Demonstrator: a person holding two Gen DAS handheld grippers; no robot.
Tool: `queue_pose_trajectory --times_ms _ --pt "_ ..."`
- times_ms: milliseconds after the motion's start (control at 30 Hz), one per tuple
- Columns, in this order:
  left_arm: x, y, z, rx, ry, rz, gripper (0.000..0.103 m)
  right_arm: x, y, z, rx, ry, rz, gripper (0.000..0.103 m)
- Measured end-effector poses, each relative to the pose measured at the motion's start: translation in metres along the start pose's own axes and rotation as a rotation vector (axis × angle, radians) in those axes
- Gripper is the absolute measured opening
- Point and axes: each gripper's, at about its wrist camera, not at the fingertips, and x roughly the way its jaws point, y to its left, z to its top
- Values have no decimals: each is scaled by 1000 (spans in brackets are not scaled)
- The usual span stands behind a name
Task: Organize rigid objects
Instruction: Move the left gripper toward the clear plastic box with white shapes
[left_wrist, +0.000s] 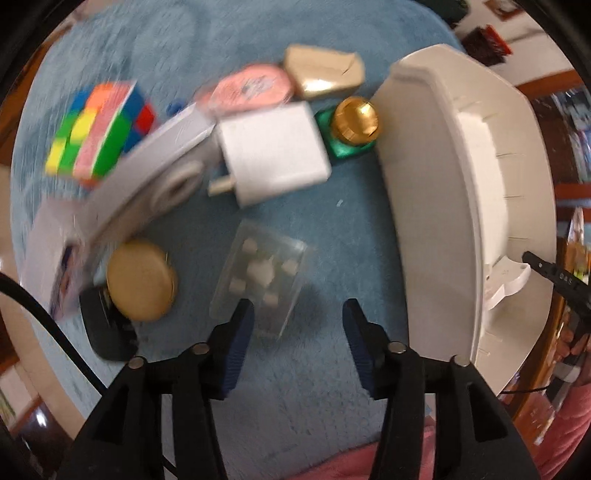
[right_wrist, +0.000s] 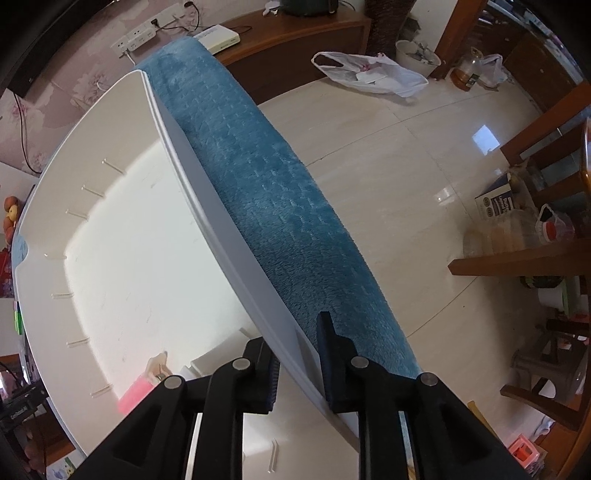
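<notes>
In the left wrist view, the left gripper (left_wrist: 298, 314) hung over the blue cloth (left_wrist: 347, 221) with its jaws spread and nothing pinched. A clear box (left_wrist: 260, 282) lay just by its left finger, likely the next thing to grab. More toys sat farther off, and the white bin (left_wrist: 436, 206) stood to the right.

In the right wrist view, the right gripper (right_wrist: 297, 345) pinched the bin's wall (right_wrist: 207, 192), likely to keep it steady.

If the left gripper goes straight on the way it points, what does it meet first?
Probably the blue cloth: the open left gripper points at bare cloth, and the clear box lies beside its left finger.
</notes>
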Motion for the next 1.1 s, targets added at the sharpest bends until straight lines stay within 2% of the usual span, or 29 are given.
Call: queue_pose_trajectory --times_ms 100,233,467,567,767,833,1100 --pt "1 -7 5 52 -10 69 55 -3 1 -3 9 -5 2 21" --pt "0 -13 10 83 -14 82 55 -5 2 -5 13 -5 4 21" --pt "-2 -15 15 103 14 13 56 -6 -1 -4 21 -4 15 21" --pt "0 -22 13 141 25 18 64 -5 -2 -4 23 -5 21 21" --pt "3 -35 14 166 38 32 73 -4 -5 -4 27 -7 31 21" --pt "1 -39 13 162 43 33 73 -4 -5 -4 28 -8 34 21" --pt "-7 -16 13 83 65 -22 73 -4 -7 -6 29 -16 42 21"
